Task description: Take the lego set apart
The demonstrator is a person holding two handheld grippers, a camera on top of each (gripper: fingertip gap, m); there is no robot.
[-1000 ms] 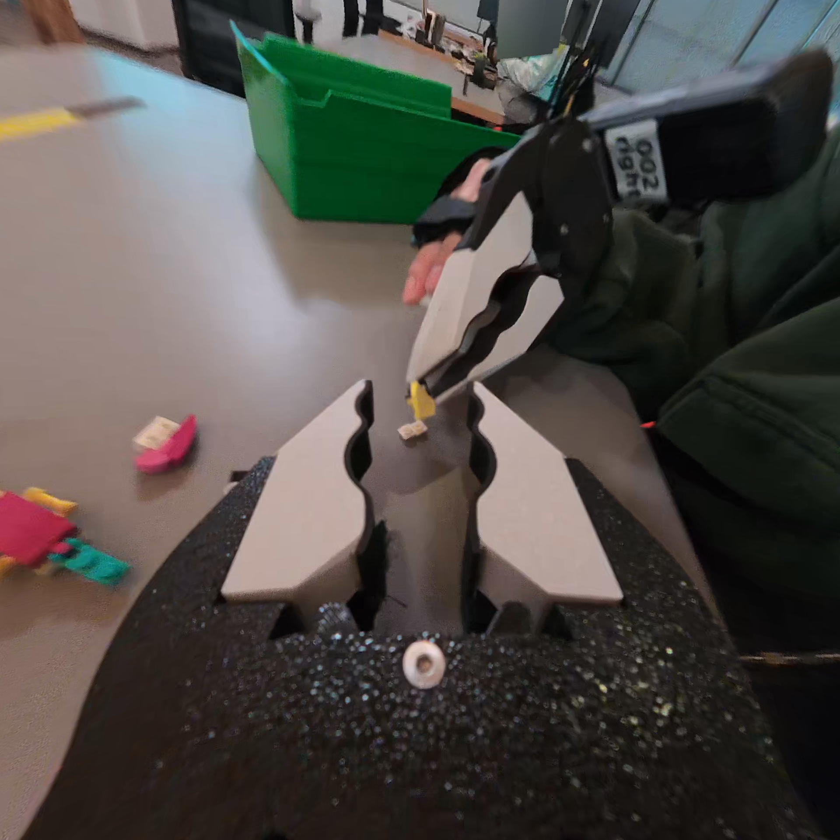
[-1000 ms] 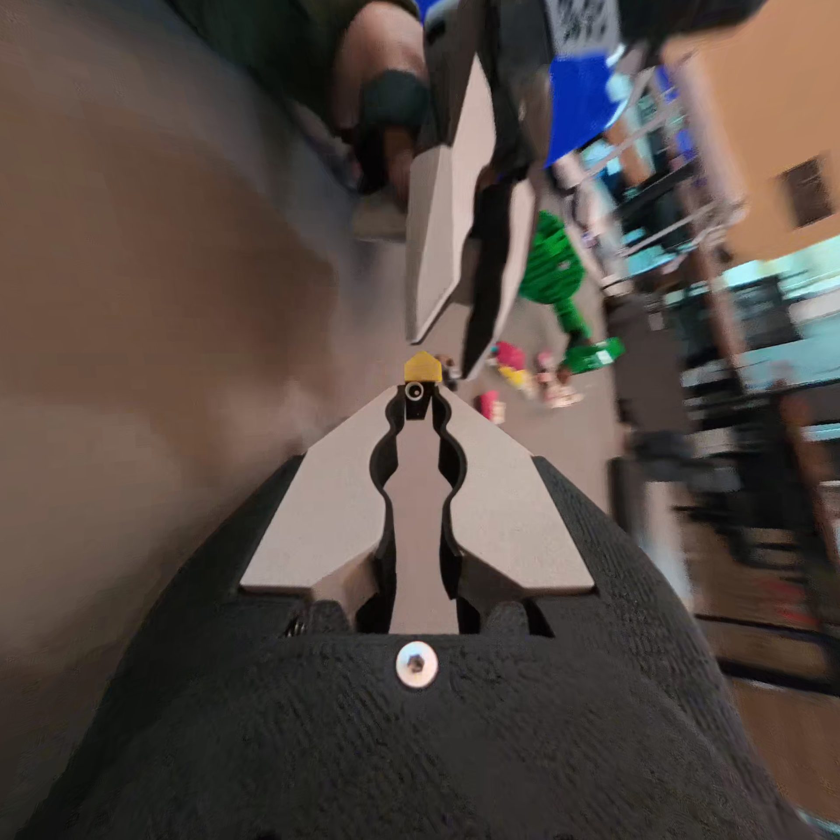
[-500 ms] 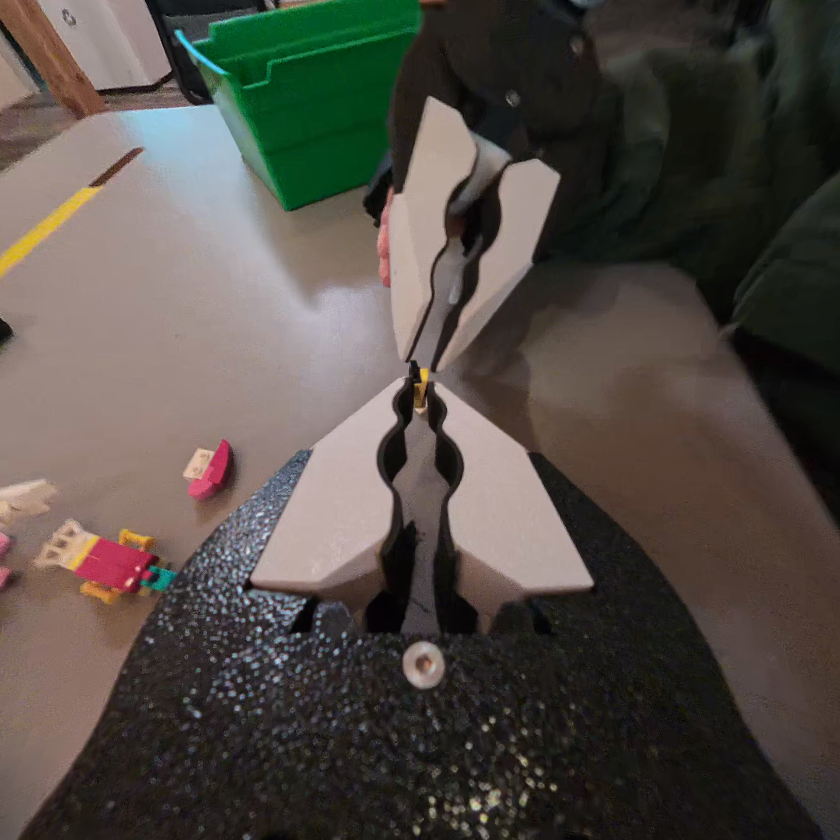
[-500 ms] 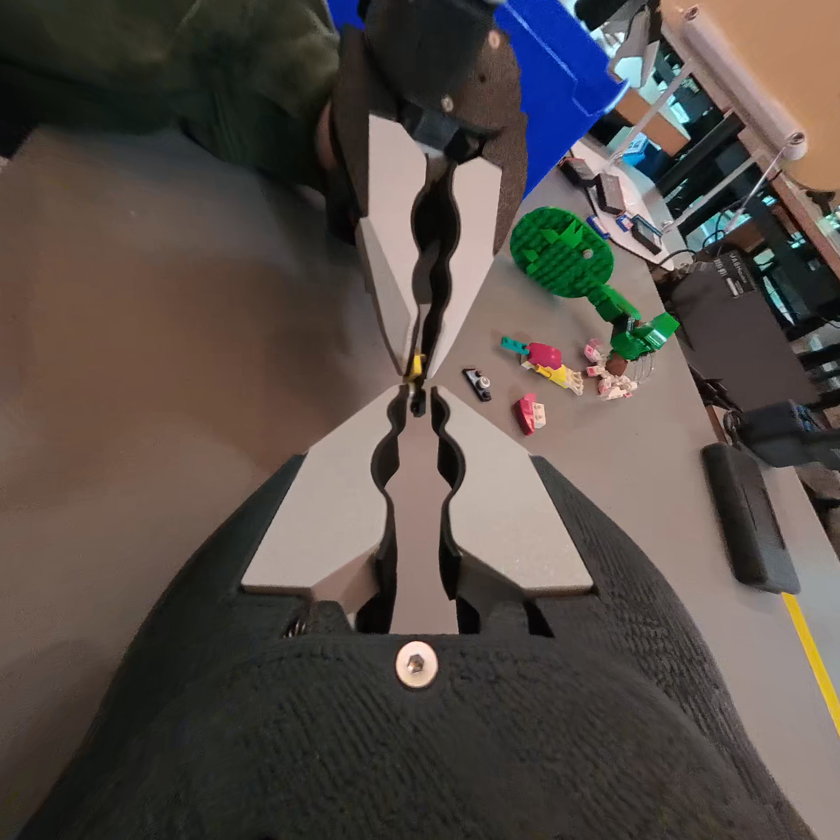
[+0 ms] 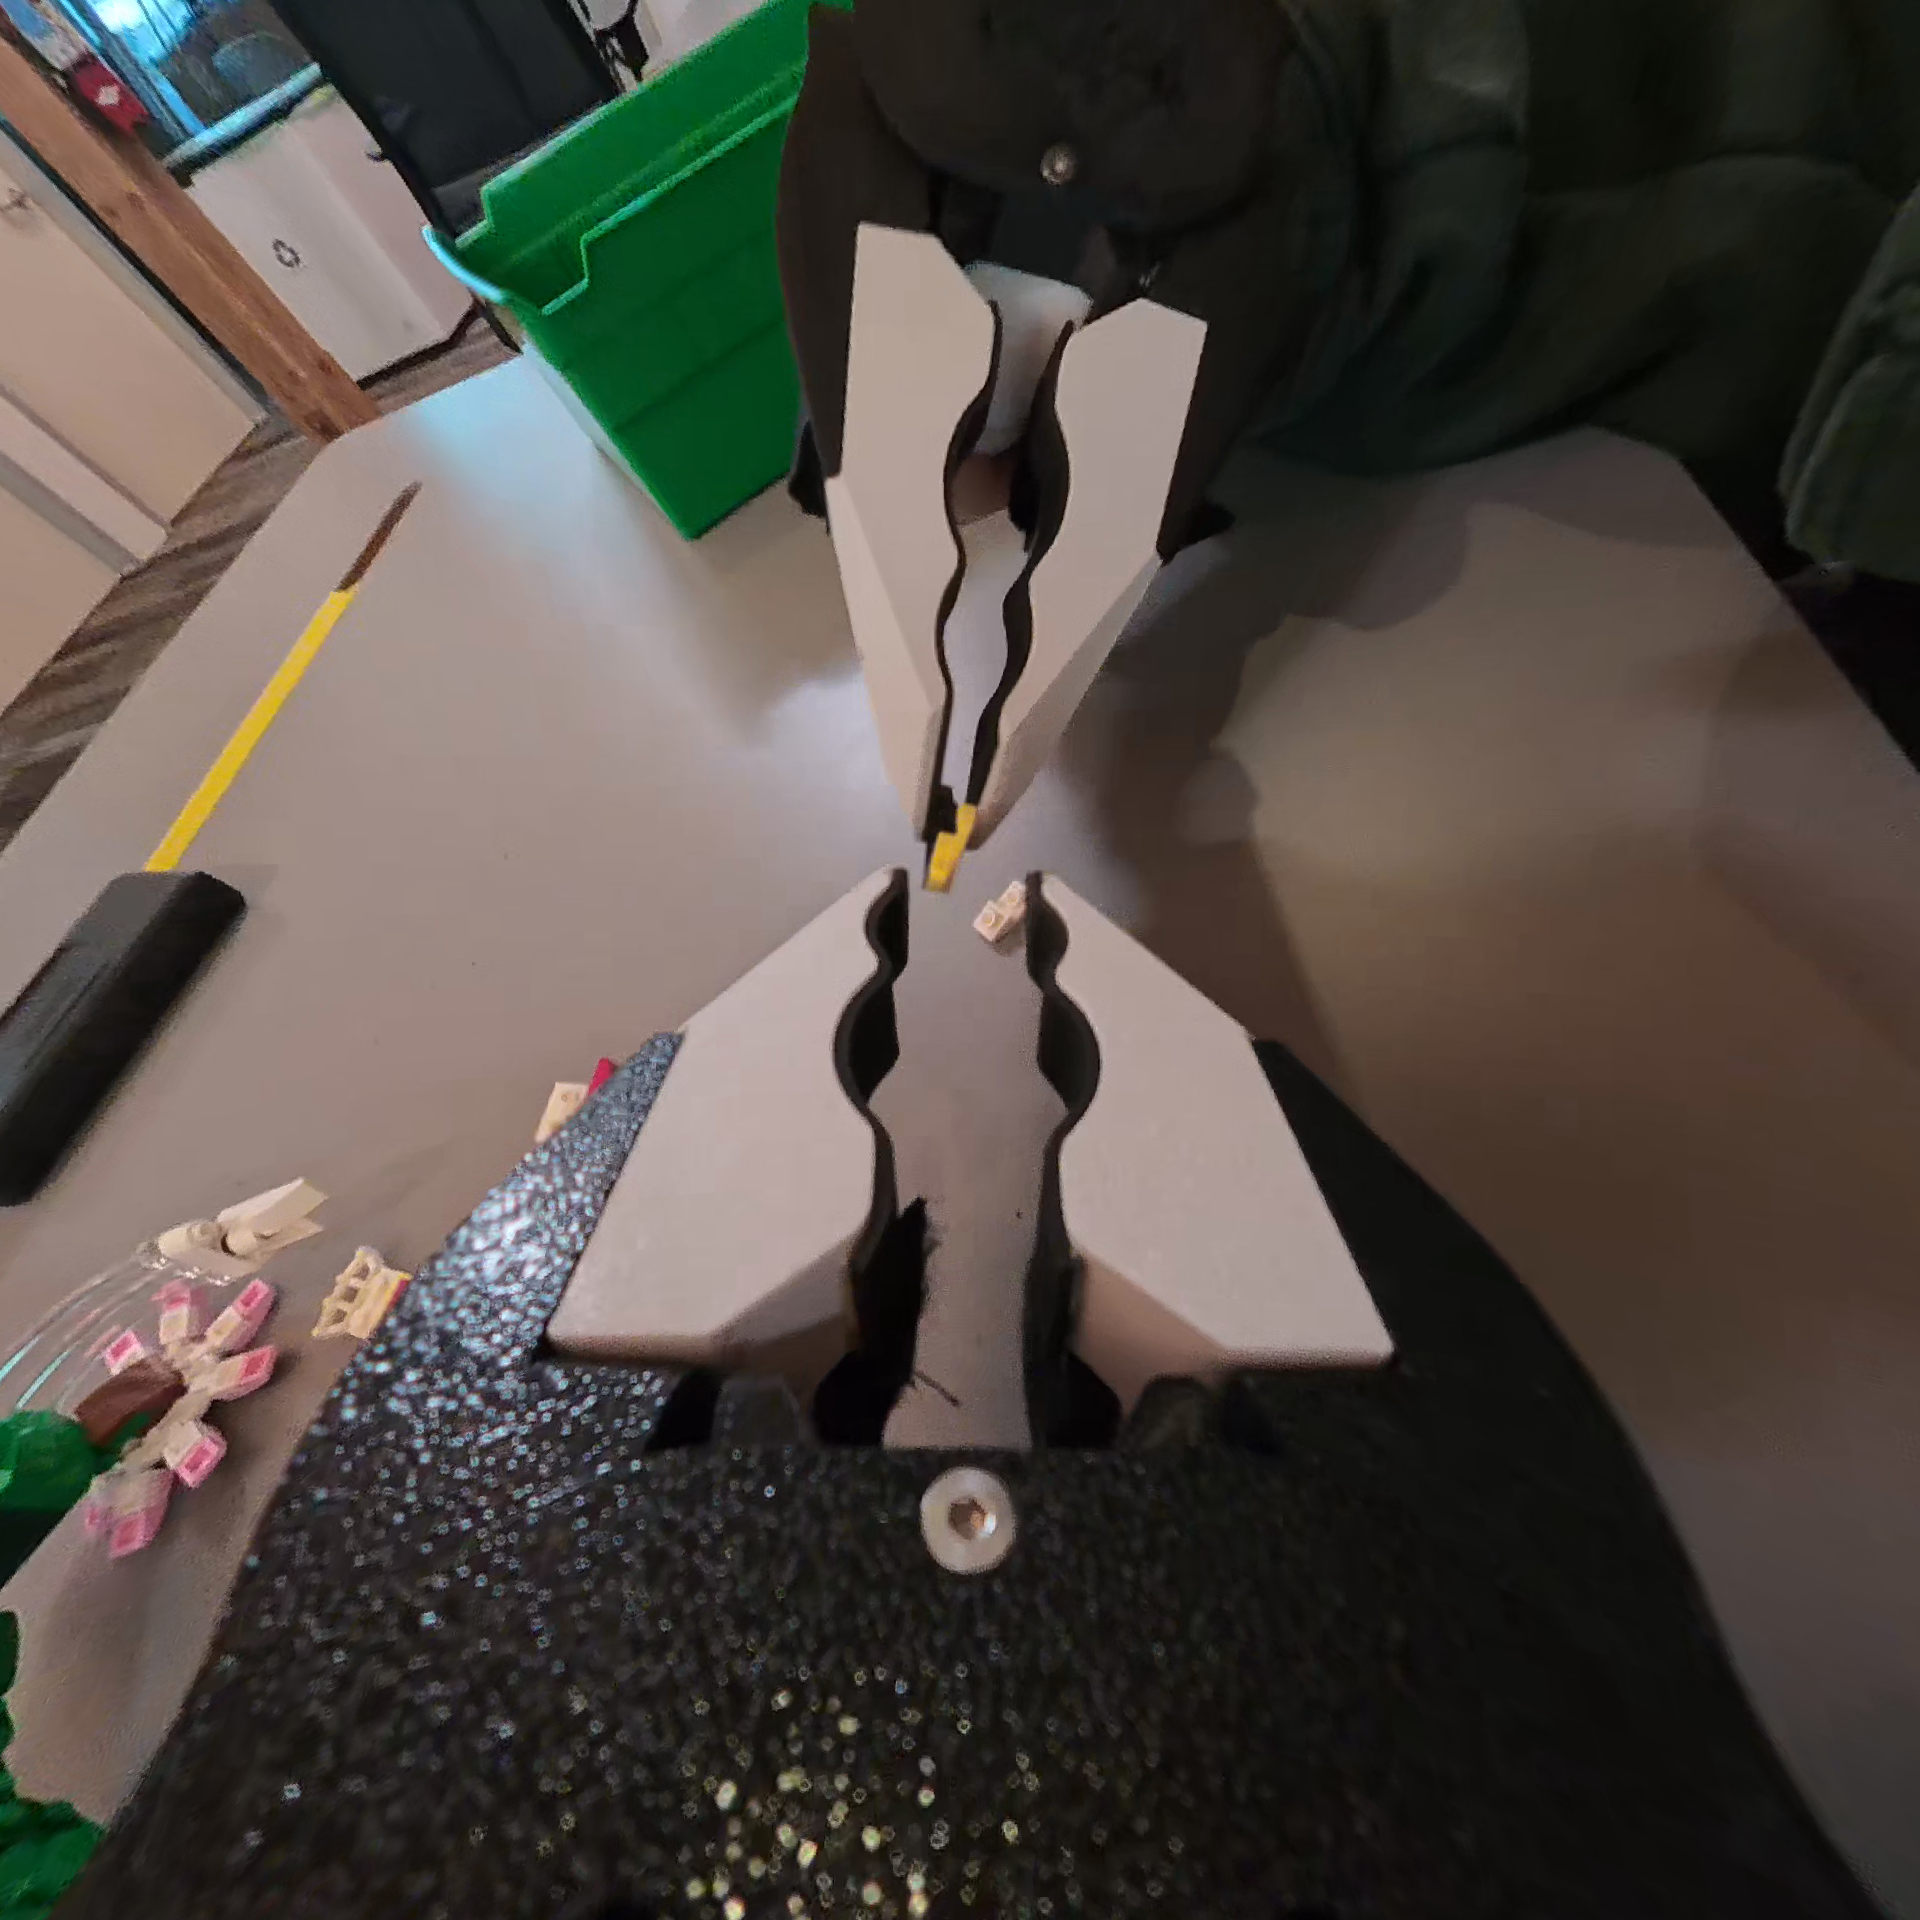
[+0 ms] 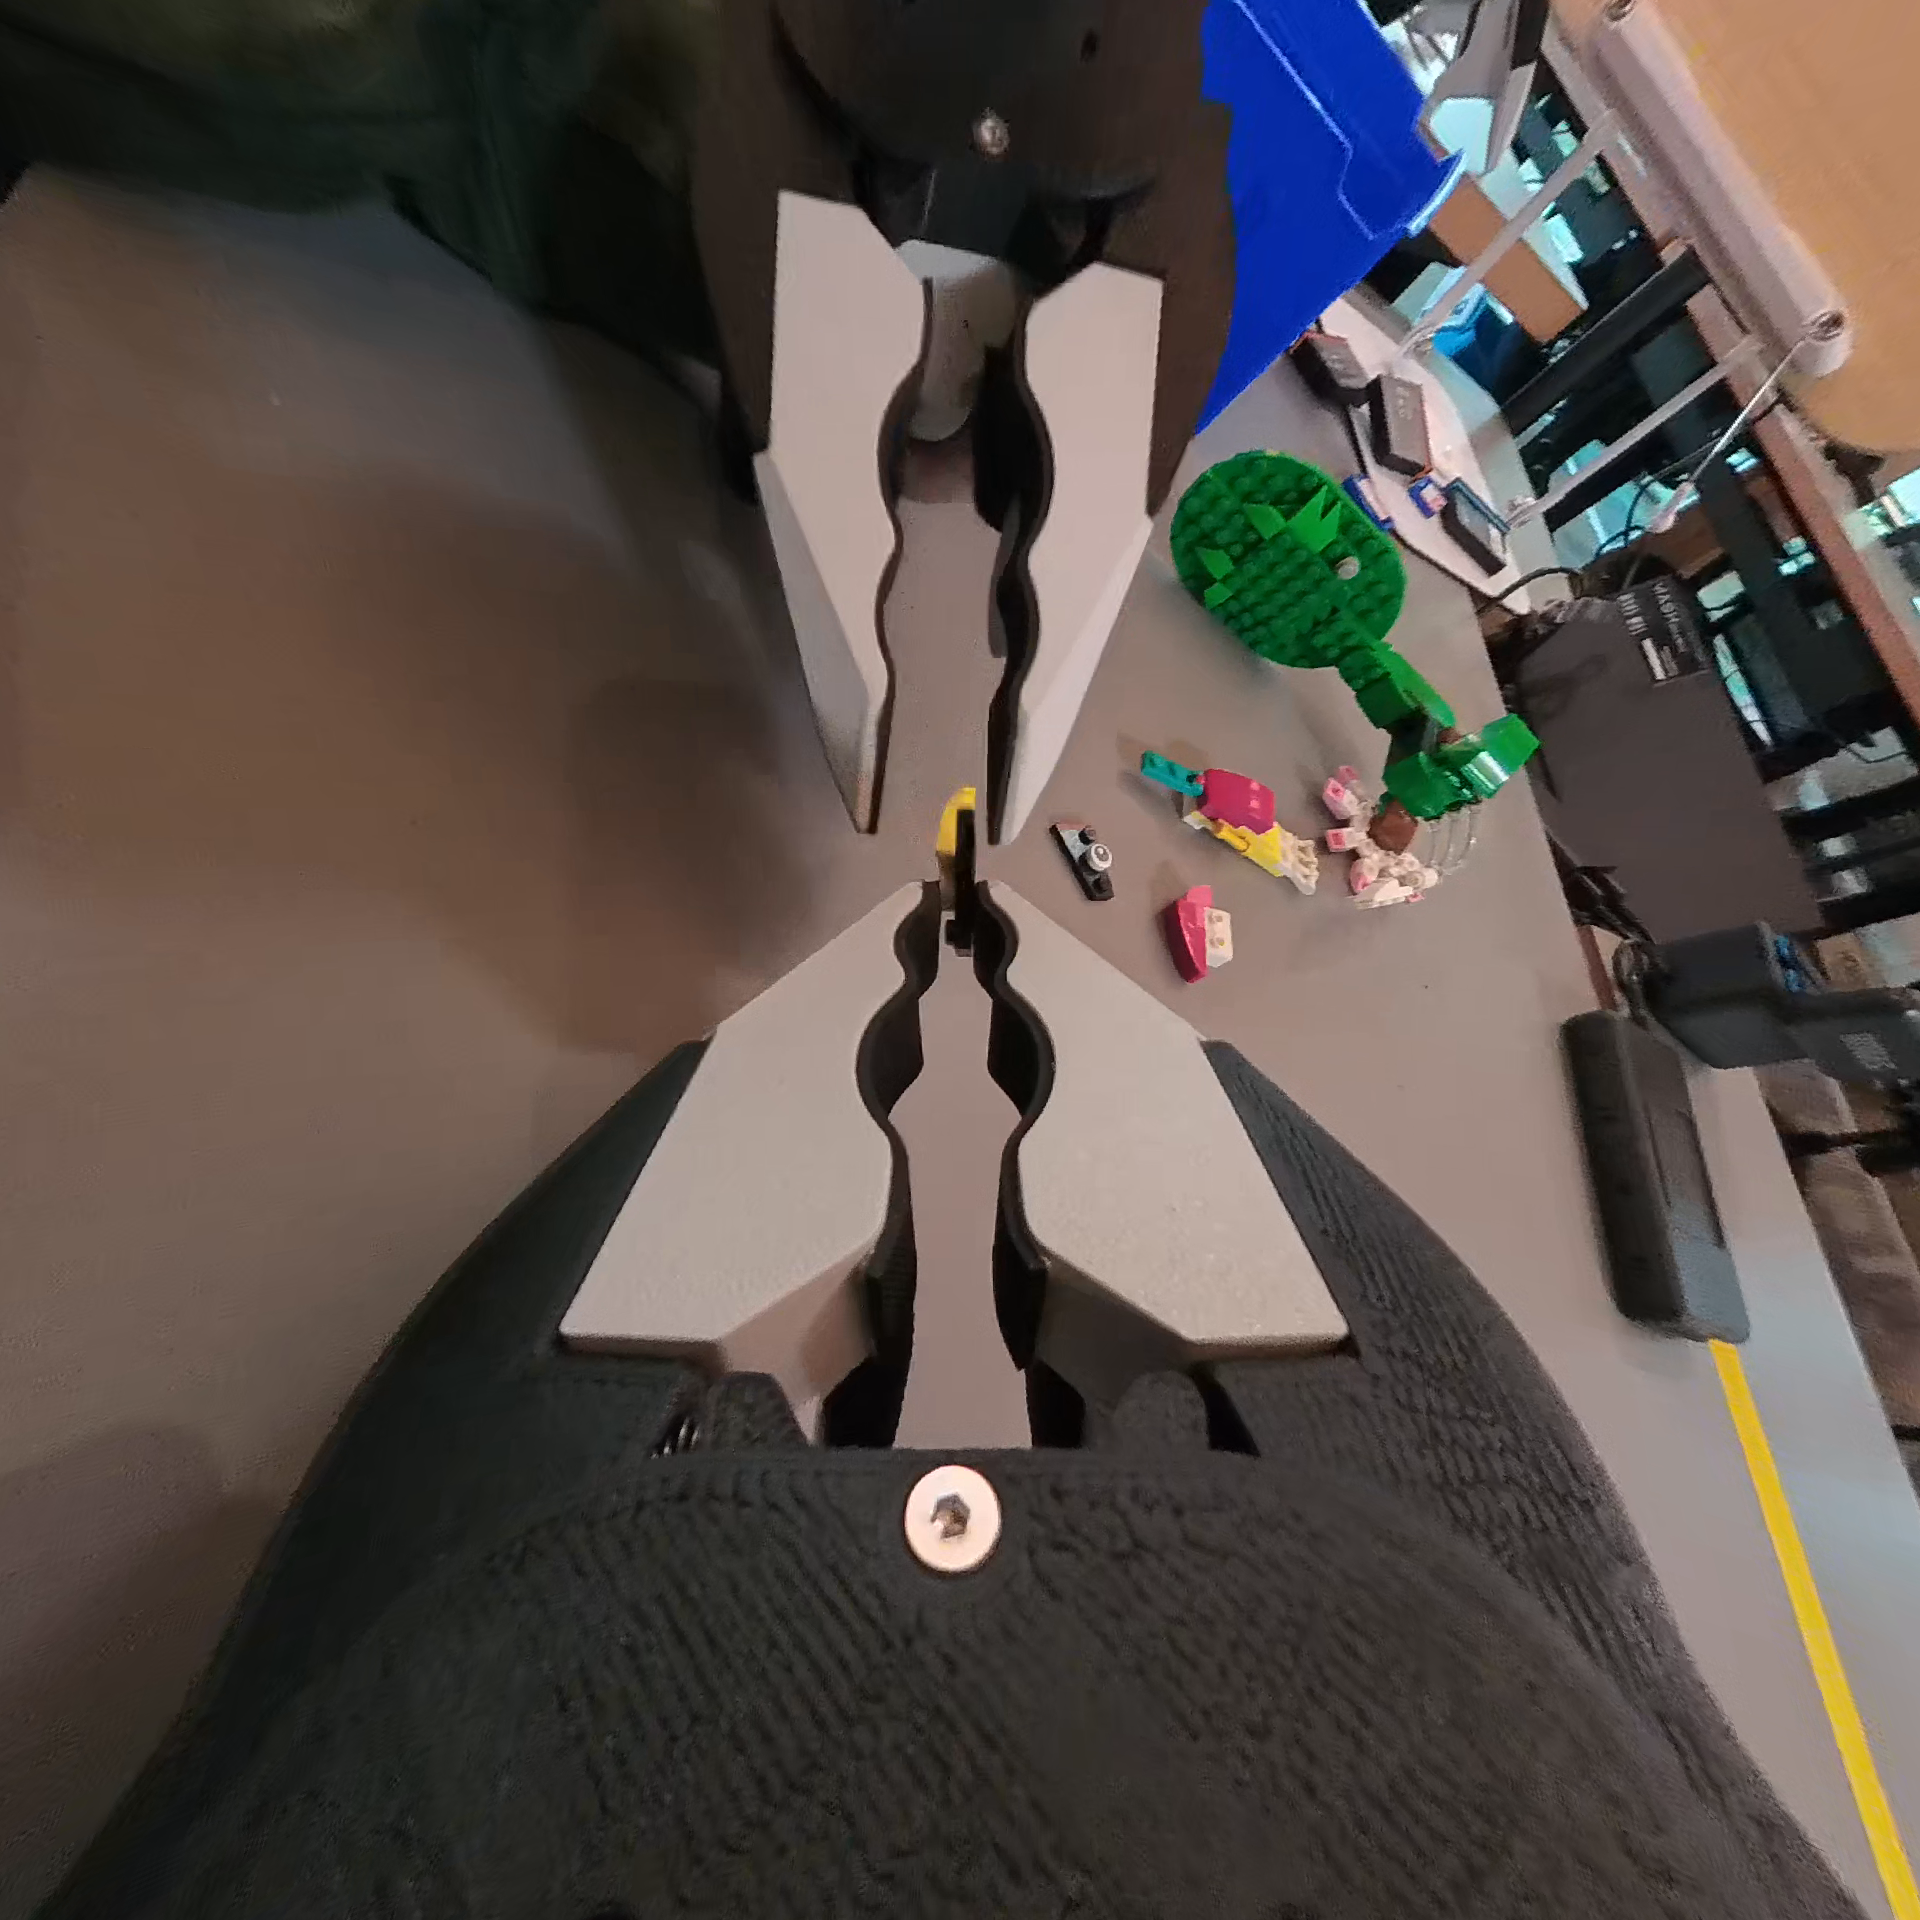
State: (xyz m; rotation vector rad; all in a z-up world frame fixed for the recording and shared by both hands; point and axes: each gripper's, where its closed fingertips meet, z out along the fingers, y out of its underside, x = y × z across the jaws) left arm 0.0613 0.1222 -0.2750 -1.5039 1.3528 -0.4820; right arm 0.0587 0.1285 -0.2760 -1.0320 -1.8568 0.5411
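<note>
My right gripper (image 6: pixel 957 896) is shut on a small yellow-and-black lego piece (image 6: pixel 954 819) and holds it above the grey table. In the left wrist view the right gripper (image 5: pixel 951 826) points toward me with the yellow piece (image 5: pixel 948 860) sticking out of its tips. My left gripper (image 5: pixel 964 891) is open and empty, its tips on either side just below the piece, not touching it. It faces the right gripper in the right wrist view (image 6: pixel 932 826). A tiny white lego piece (image 5: pixel 1000 920) lies on the table by my left gripper's right fingertip.
A green lego tree on a round plate (image 6: pixel 1288 571), a pink-yellow-teal cluster (image 6: pixel 1231 805), a black piece (image 6: pixel 1086 857), a pink piece (image 6: pixel 1200 930) and pink-white flower bits (image 5: pixel 187 1382) lie on the table. Green bin (image 5: pixel 665 312), blue bin (image 6: pixel 1309 156), black bar (image 6: pixel 1652 1174). The tips of both grippers are at nearly the same place.
Half a second ago my left gripper was nearly closed around the yellow piece, tip to tip with the right. It has since opened and backed off. The right gripper kept the piece.
</note>
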